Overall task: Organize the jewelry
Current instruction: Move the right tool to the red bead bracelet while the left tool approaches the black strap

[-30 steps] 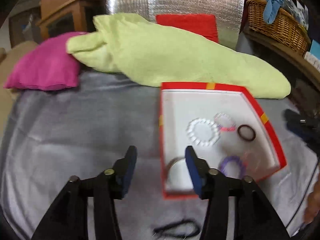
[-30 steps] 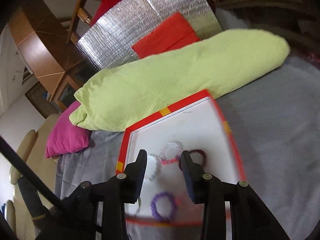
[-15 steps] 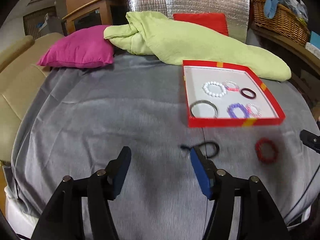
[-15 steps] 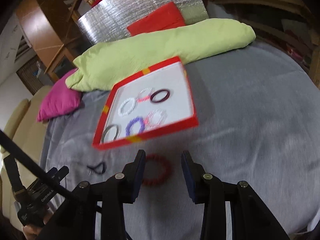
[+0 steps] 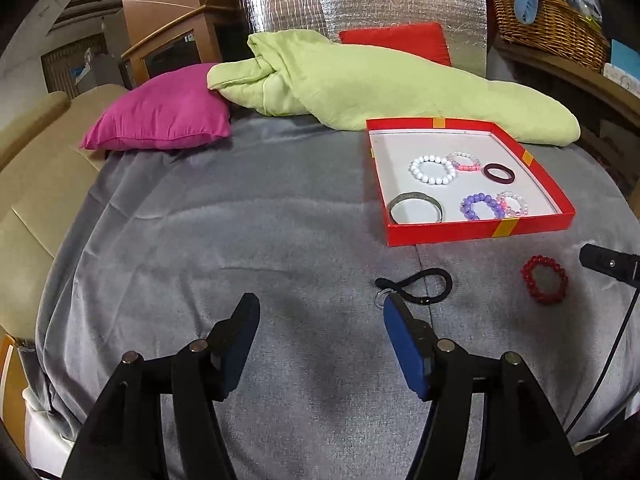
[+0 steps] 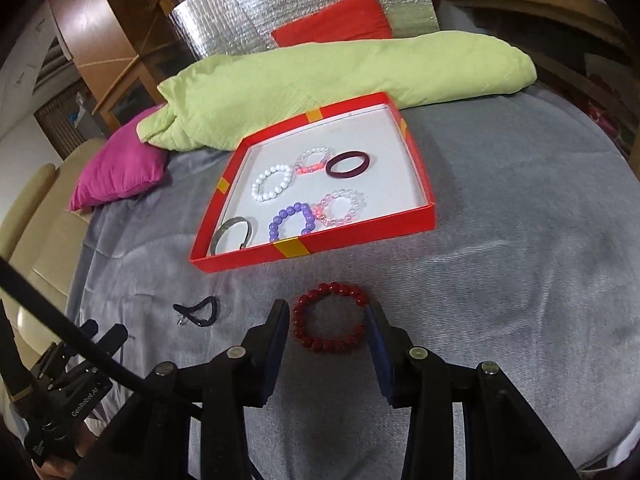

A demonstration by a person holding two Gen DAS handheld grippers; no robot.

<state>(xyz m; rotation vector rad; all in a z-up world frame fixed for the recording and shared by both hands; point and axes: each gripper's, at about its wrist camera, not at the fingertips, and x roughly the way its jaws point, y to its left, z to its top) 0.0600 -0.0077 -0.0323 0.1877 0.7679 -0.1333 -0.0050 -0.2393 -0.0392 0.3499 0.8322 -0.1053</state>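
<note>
A red tray (image 6: 256,259) with a white floor sits on the grey bedspread (image 5: 200,240), its far edge just beside a long lime-green pillow (image 5: 400,88). Inside it lie a white bead bracelet (image 6: 272,182), a clear-and-pink bracelet (image 6: 314,160), a dark maroon bangle (image 6: 347,165), a purple bead bracelet (image 6: 291,222), a pale pink bead bracelet (image 6: 340,208) touching the purple one, and a grey metal bangle (image 6: 232,235) in the near left corner. Outside the tray, on the bedspread, a red bead bracelet (image 6: 330,322) lies flat between the spread fingers of the right tool (image 6: 327,320), which is released and grasps nothing. A black hair tie (image 5: 420,285) lies near the tray's front wall, well apart from the red bracelet. The left tool (image 5: 318,314) hangs released over bare cloth, its right finger tip just in front of the hair tie's small metal ring. A magenta cushion (image 5: 160,116) rests at the far left.
</note>
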